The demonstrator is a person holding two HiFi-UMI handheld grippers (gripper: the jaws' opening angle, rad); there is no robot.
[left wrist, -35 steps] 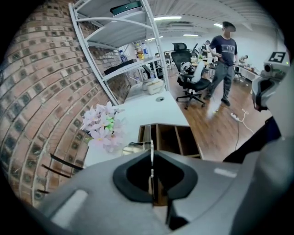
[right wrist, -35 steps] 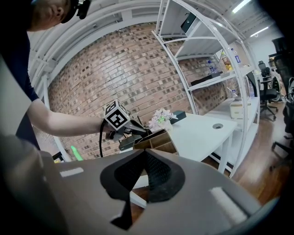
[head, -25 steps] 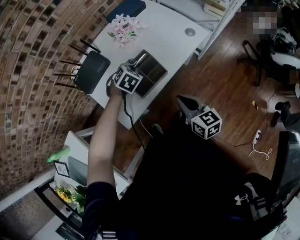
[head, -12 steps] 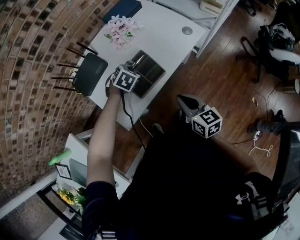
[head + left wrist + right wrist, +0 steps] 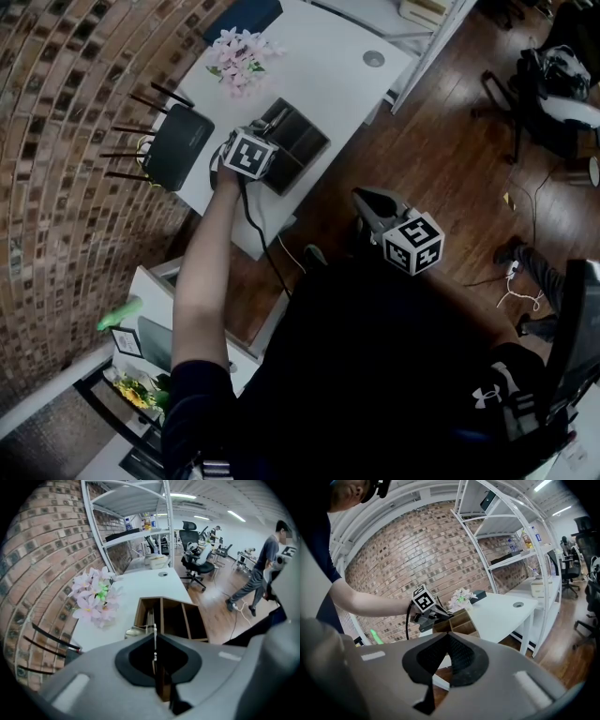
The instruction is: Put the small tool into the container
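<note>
A wooden container (image 5: 307, 142) with several open compartments lies on the white table (image 5: 328, 84). My left gripper (image 5: 268, 127) hovers over the container's left end, shut on a small silvery tool (image 5: 276, 119). In the left gripper view the tool (image 5: 135, 631) pokes out left of the closed jaws of the left gripper (image 5: 154, 638), just before the container (image 5: 171, 616). My right gripper (image 5: 364, 199) hangs over the wood floor, away from the table, shut and empty. The right gripper view looks past the right gripper (image 5: 444, 637) at the container (image 5: 458, 619) and the left gripper (image 5: 424, 606).
Pink artificial flowers (image 5: 240, 56) and a dark blue book (image 5: 246, 17) lie behind the container. A black router (image 5: 178, 145) with antennas sits to its left by the brick wall. A white shelf rack (image 5: 136, 531) stands at the table's far end. A person (image 5: 257, 578) walks on the floor.
My left gripper has stayed over the container's left end with the tool, shifting only slightly. The right gripper is still. A person's legs have come into view at the right.
</note>
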